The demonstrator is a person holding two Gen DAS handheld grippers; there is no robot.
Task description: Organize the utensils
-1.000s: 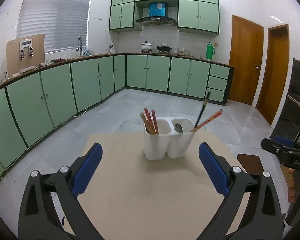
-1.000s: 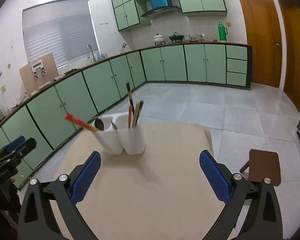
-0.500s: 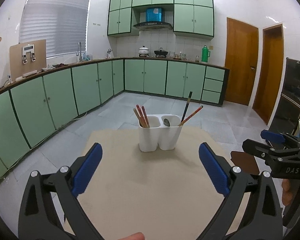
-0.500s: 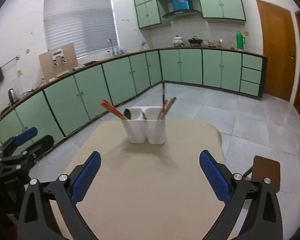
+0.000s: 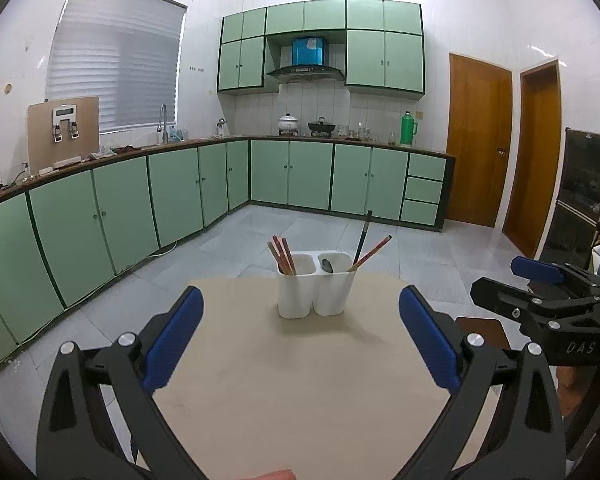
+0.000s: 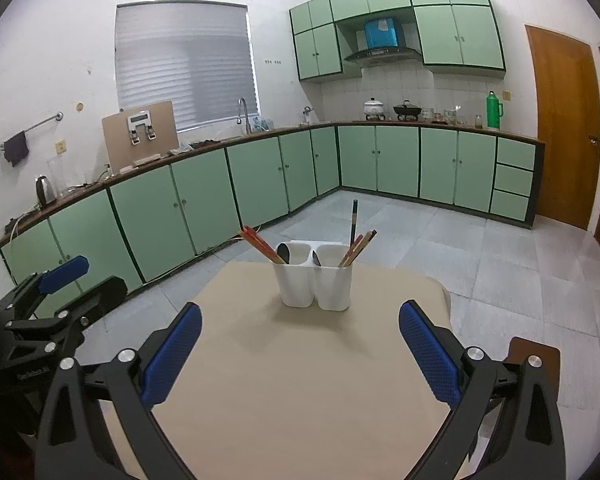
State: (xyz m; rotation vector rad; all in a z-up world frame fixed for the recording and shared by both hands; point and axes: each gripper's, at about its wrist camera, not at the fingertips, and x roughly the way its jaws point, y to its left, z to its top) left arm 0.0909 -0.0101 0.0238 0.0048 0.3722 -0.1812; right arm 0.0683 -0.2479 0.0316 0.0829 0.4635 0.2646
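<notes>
A white two-compartment utensil holder [image 5: 315, 288] stands on the beige table [image 5: 300, 392], also in the right wrist view [image 6: 315, 283]. In the left wrist view its left cup holds red and tan chopsticks [image 5: 283, 257]; its right cup holds a spoon [image 5: 327, 265], a dark chopstick [image 5: 363, 236] and a red one. My left gripper [image 5: 300, 338] is open and empty, well short of the holder. My right gripper [image 6: 300, 344] is open and empty too, and shows at the right of the left wrist view [image 5: 540, 292].
Green cabinets [image 5: 180, 192] run along the left and back walls. A brown stool [image 6: 534, 356] stands right of the table. Wooden doors [image 5: 478, 144] are at the right. Grey tiled floor surrounds the table.
Both grippers have drawn back from the holder and risen, so it looks smaller and farther. Both stay open and empty.
</notes>
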